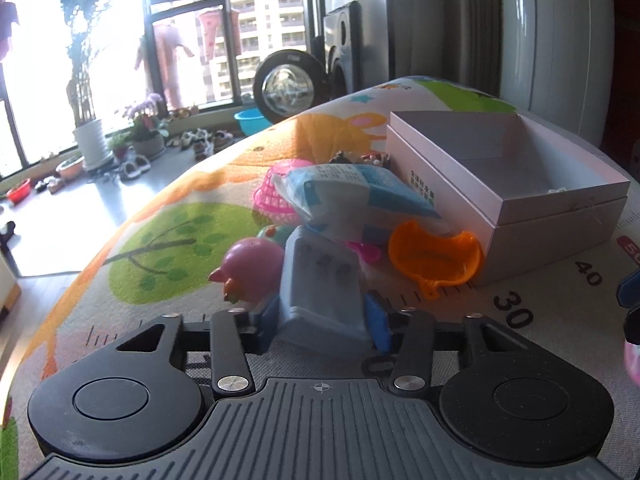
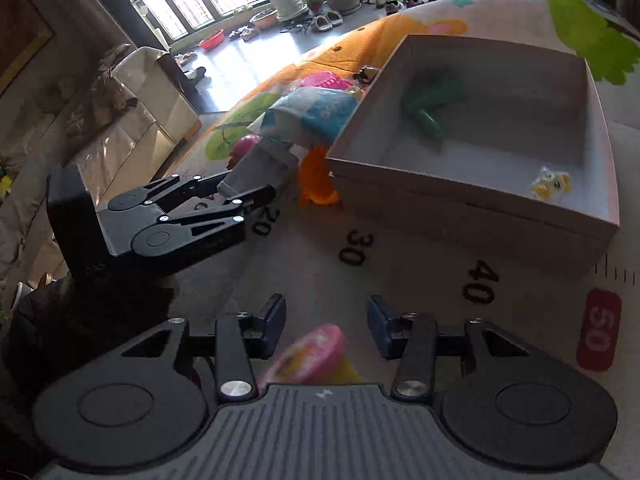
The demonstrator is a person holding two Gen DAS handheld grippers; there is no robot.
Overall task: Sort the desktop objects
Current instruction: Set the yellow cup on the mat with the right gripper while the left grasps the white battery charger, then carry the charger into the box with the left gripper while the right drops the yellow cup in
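On the play mat [image 1: 160, 240], the left hand-held gripper [image 1: 326, 320] clamps a blue block [image 1: 320, 292]; right hand-held gripper [image 2: 327, 326] apparently empty, jaws apart.

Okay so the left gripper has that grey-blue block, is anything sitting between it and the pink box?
Yes. The orange scoop toy lies on the mat right against the pink box near wall, between it and the grey-blue block in the left gripper. Lifting over it should clear.

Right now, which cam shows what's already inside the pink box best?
Right wrist. It looks down into the pink box and shows a green toy by the far wall and a small yellow toy in the near corner. Left wrist sees the box side-on: its near wall hides the floor, with only a sliver of something at the rim.
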